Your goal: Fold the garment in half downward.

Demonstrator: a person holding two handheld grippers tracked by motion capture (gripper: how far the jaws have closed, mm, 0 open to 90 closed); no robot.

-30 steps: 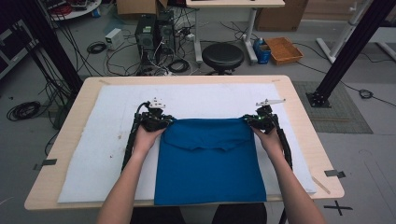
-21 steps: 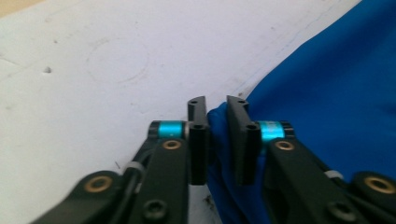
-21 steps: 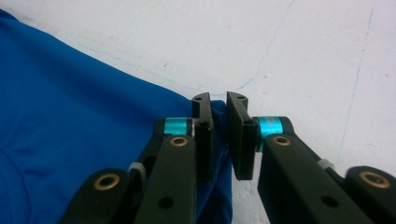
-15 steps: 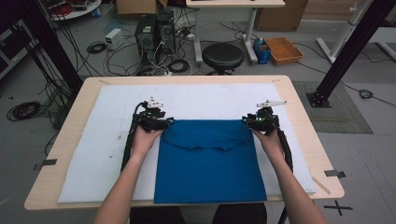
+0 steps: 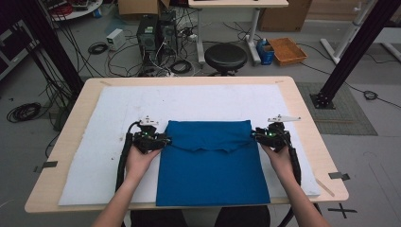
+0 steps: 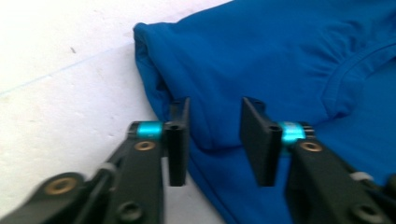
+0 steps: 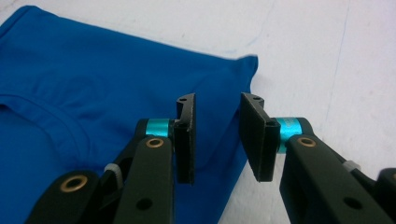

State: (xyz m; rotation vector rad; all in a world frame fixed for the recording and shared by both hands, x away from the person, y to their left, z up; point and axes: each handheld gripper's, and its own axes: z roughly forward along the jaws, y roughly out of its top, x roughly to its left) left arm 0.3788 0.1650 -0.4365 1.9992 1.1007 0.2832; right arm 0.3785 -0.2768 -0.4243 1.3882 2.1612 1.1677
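A blue shirt (image 5: 213, 165) lies folded on the white mat (image 5: 118, 109), its collar showing under the top fold. My left gripper (image 5: 165, 140) sits at the shirt's left edge, just below the upper left corner. In the left gripper view the left gripper (image 6: 215, 135) is open over the shirt (image 6: 261, 56); its jaws have just been closing a little, with no cloth pinched between them. My right gripper (image 5: 255, 135) mirrors it at the right edge. The right gripper (image 7: 217, 135) also stands open above the shirt (image 7: 93, 84), jaws just closing slightly, nothing held.
The mat covers most of the wooden table (image 5: 189, 80). Beyond the far edge stand a black stool (image 5: 226, 56), computer towers (image 5: 153, 30) with cables and an orange tray (image 5: 287, 49). A black post (image 5: 352, 52) rises at the right.
Both grippers have let go of the shirt's top corners and drawn back toward the person along its side edges. The shirt stays folded where it lay.
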